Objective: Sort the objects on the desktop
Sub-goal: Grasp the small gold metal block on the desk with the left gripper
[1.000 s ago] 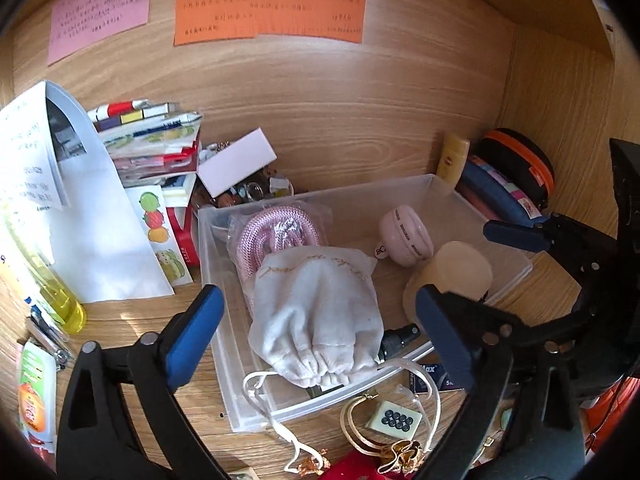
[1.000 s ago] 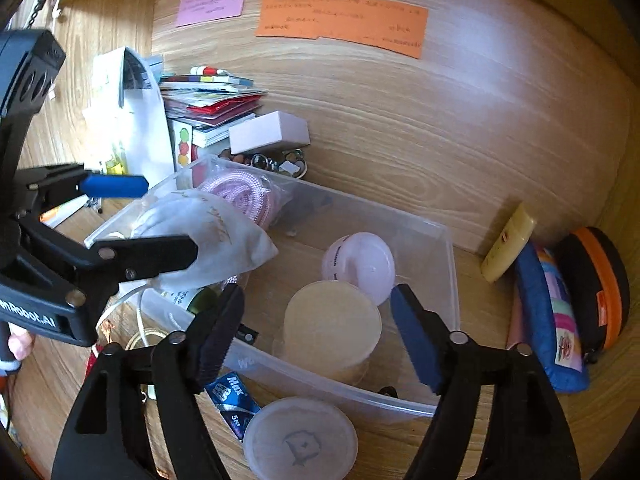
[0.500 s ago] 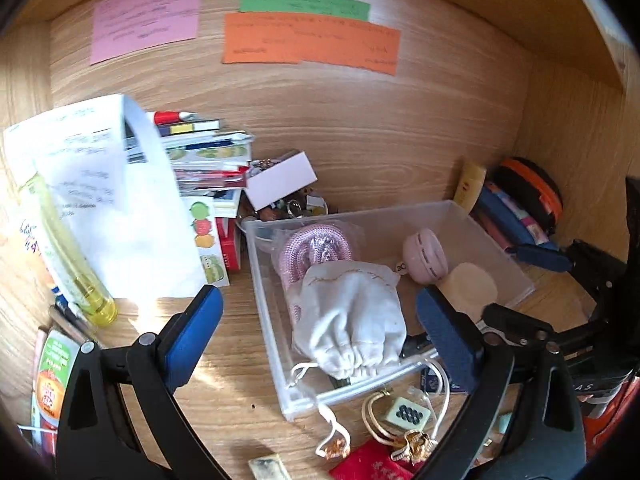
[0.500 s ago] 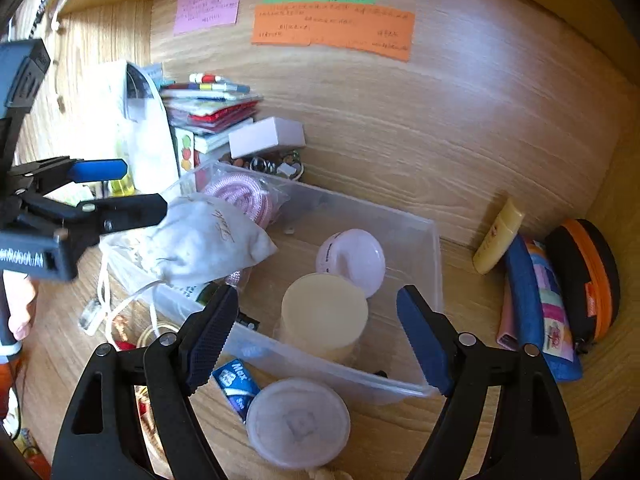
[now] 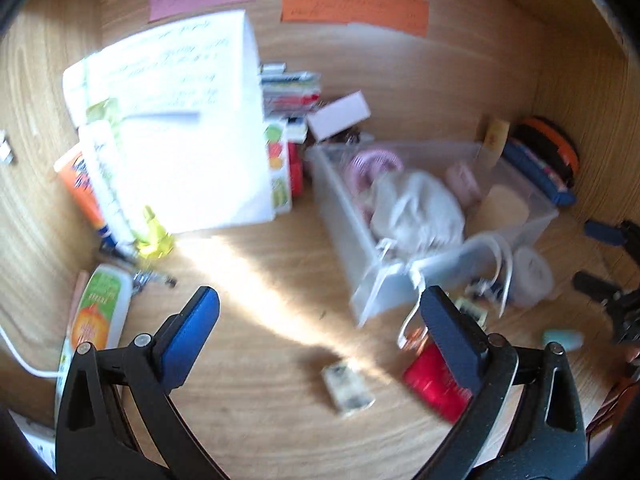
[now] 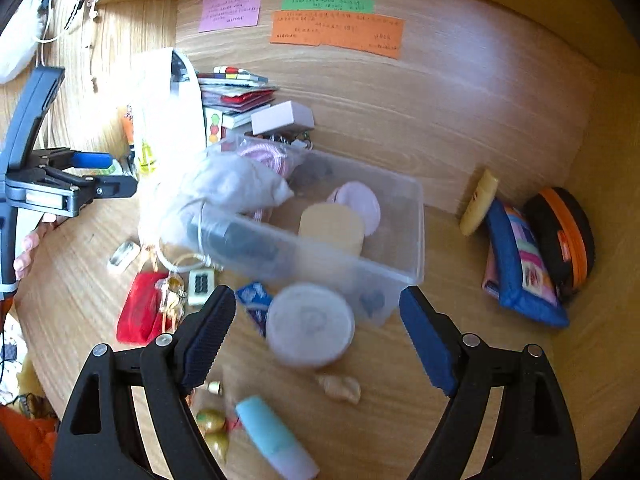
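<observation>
A clear plastic bin stands on the wooden desk and holds a white drawstring pouch, a pink coiled item, a pink round case and a beige round box. My left gripper is open and empty, back from the bin over bare desk. My right gripper is open and empty, above a round translucent lid in front of the bin.
Loose items lie in front of the bin: a red pouch, a white tile with dots, a teal tube, gold bells, a small packet. Books, paper and tubes stand left; pouches right.
Both grippers have pulled back from the bin toward the front of the desk. The left view has swung left and is blurred. Both stay open.
</observation>
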{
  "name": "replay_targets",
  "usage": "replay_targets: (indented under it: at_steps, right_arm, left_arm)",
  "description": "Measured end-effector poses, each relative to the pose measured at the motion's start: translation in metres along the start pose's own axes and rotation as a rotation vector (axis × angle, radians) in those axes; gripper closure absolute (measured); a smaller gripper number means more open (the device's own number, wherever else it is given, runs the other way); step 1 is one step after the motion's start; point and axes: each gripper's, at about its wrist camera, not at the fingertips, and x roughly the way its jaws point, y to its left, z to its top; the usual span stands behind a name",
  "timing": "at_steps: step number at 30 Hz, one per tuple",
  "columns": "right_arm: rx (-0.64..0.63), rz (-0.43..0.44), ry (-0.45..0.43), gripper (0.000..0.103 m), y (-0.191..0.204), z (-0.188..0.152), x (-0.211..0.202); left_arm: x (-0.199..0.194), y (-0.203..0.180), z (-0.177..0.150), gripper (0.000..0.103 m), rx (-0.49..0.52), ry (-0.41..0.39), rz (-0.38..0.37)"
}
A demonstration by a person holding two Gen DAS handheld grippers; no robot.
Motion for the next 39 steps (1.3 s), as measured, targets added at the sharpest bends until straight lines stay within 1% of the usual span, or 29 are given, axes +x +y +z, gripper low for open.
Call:
replay_targets:
  at_steps: [3,9,13,19,21,22,23,26,27,30,33,35,39]
  right_arm:
    - [0.001,-0.005,0.012,0.021,0.002,-0.010,-0.003]
    - [0.017,-0.013,0.059,0.021,0.003,-0.022,0.005]
    - [0.033,0.002,0.080,0.021,0.002,-0.025,0.012]
    - [0.041,0.029,0.117,0.021,0.004,-0.025,0.029]
    - [0.047,0.032,0.129,0.021,0.003,-0.024,0.034]
    - [0.052,0.031,0.133,0.021,0.002,-0.024,0.036]
    - [0.060,0.032,0.137,0.021,0.000,-0.024,0.038]
    - [0.100,0.025,0.152,0.021,-0.007,-0.022,0.045]
    - [0.110,0.034,0.158,0.021,-0.009,-0.021,0.048]
    - [0.133,0.063,0.177,0.022,-0.011,-0.020,0.054]
    - [0.135,0.072,0.191,0.023,-0.010,-0.021,0.061]
    - [0.138,0.078,0.193,0.023,-0.008,-0.022,0.063]
    - [0.153,0.107,0.197,0.023,-0.004,-0.022,0.067]
  left_arm:
    - [0.001,0.004,-0.014,0.001,0.011,0.029,0.014]
    - [0.008,0.007,-0.041,0.001,0.066,0.106,0.015]
    - [0.010,0.003,-0.050,0.001,0.116,0.095,0.043]
    - [0.015,-0.004,-0.050,0.003,0.146,0.109,-0.030]
    - [0.018,-0.006,-0.049,0.011,0.158,0.117,-0.046]
    - [0.020,-0.008,-0.049,0.021,0.165,0.131,-0.059]
    - [0.024,-0.009,-0.049,0.029,0.167,0.148,-0.074]
    - [0.032,-0.010,-0.049,0.035,0.163,0.170,-0.093]
    - [0.034,-0.010,-0.049,0.036,0.162,0.178,-0.100]
    - [0.034,-0.009,-0.048,0.044,0.149,0.180,-0.127]
    - [0.035,-0.008,-0.047,0.047,0.148,0.171,-0.125]
    - [0.036,-0.008,-0.047,0.055,0.143,0.163,-0.115]
    - [0.037,-0.007,-0.046,0.064,0.144,0.150,-0.114]
